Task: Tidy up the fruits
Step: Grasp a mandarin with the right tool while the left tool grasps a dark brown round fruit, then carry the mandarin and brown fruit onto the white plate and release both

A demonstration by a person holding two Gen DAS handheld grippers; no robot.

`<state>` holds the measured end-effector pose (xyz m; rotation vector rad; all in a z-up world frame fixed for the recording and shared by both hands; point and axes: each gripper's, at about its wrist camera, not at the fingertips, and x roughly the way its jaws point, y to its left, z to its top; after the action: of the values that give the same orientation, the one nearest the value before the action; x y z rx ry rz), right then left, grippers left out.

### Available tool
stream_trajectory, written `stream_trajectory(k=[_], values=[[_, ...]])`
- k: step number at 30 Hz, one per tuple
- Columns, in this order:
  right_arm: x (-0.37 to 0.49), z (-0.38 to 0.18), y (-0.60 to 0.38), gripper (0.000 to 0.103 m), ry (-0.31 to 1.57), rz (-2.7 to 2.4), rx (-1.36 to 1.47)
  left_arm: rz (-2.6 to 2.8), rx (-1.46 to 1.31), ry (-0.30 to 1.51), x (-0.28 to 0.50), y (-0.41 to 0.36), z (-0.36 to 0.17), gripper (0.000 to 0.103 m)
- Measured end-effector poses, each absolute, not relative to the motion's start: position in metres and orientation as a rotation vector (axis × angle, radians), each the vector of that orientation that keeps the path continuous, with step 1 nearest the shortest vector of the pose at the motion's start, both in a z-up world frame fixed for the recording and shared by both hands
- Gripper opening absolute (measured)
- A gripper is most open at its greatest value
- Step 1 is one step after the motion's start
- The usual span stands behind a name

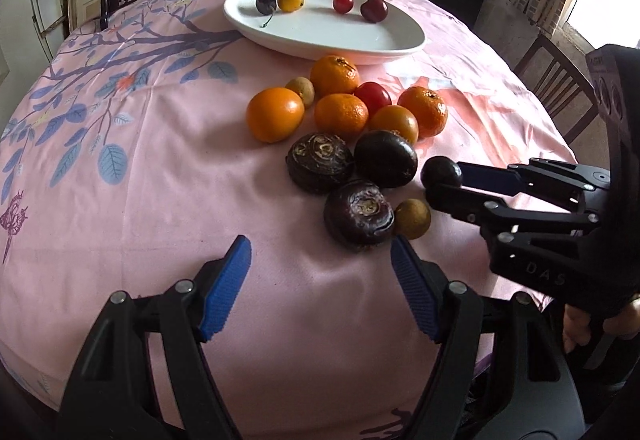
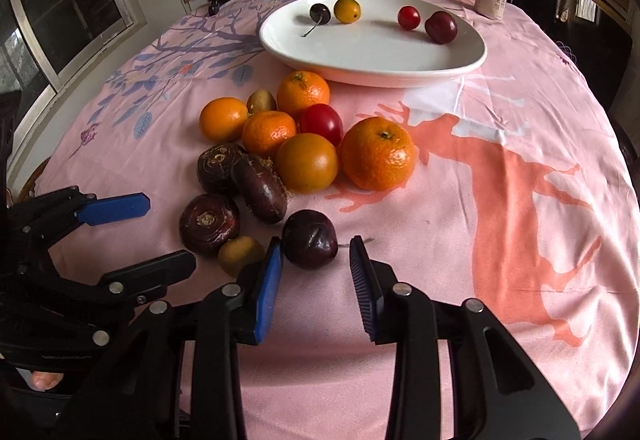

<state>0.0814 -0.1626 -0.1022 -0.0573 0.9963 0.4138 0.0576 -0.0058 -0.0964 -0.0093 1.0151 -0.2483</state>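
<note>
The right black gripper with blue pads is spread, its fingers flanking a dark purple round plum on the pink cloth-covered table. The left gripper hovers spread, empty, just before the fruit pile.

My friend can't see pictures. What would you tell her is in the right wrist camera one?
The open right tongs reach for a dark plum on a pink tablecloth, not yet gripping it. Behind it lie tangerines, a red tomato and dark water chestnuts. Farther back a white plate holds four small fruits, and the left tongs wait open at left.
</note>
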Motion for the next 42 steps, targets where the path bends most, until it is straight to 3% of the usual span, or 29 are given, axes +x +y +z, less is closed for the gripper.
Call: stream_trajectory(k=[3,5,11,12,14,26,42], values=[[0.088,-0.091,-0.18,0.042,0.98,0.39,0.009,-0.244,-0.002,1.025,0.065,-0.012,-0.102,0.074],[0.098,-0.085,-0.186,0.052,0.957,0.347,0.01,-0.237,0.013,1.006,0.068,-0.018,-0.102,0.074],[0.145,-0.102,-0.183,0.053,0.985,0.384,0.03,-0.238,0.002,0.983,0.078,-0.023,-0.104,0.07],[0.15,-0.103,-0.181,0.049,0.987,0.395,0.031,-0.242,-0.004,0.978,0.078,-0.022,-0.103,0.067],[0.151,-0.1,-0.177,0.044,0.986,0.388,0.014,-0.255,-0.027,0.974,0.079,-0.02,-0.102,0.04],[0.08,-0.061,-0.209,0.044,0.861,0.349,0.065,-0.255,-0.085,0.923,0.065,-0.005,-0.076,0.04],[0.088,-0.046,-0.202,0.044,0.829,0.375,0.076,-0.232,-0.08,0.85,0.085,0.002,-0.031,0.04]])
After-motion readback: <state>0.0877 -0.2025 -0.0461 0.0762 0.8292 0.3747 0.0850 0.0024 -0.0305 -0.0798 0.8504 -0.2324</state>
